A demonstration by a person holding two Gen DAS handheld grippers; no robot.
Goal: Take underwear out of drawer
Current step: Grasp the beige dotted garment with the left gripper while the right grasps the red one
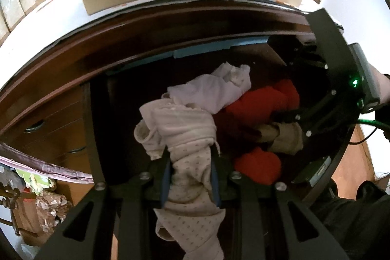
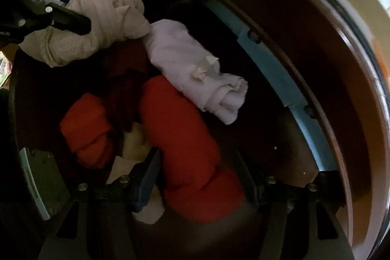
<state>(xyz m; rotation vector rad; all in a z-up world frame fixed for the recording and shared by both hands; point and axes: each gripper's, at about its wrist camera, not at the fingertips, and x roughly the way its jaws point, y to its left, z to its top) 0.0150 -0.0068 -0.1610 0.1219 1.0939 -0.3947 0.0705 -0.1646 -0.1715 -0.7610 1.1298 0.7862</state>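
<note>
Left wrist view: from above, steeply down along left gripper (image 1: 191, 177) into open drawer (image 1: 170, 23), close. Right wrist view: nearer still, almost straight down, inside drawer — slightly blurred. Shared: white roll (image 1: 214, 89) (image 2: 192, 70), red rolls (image 1: 260, 101) (image 2: 185, 138) — each view catches other gripper.

A dark wooden drawer (image 2: 280, 150) was seen open, with a blue strip along one inner wall. On its floor were laid a white rolled garment (image 2: 192, 70), two orange-red rolled garments (image 2: 180, 133), a maroon cloth (image 2: 124, 84) and, apparently, a beige piece (image 2: 136, 138) partly hidden beneath them.
</note>
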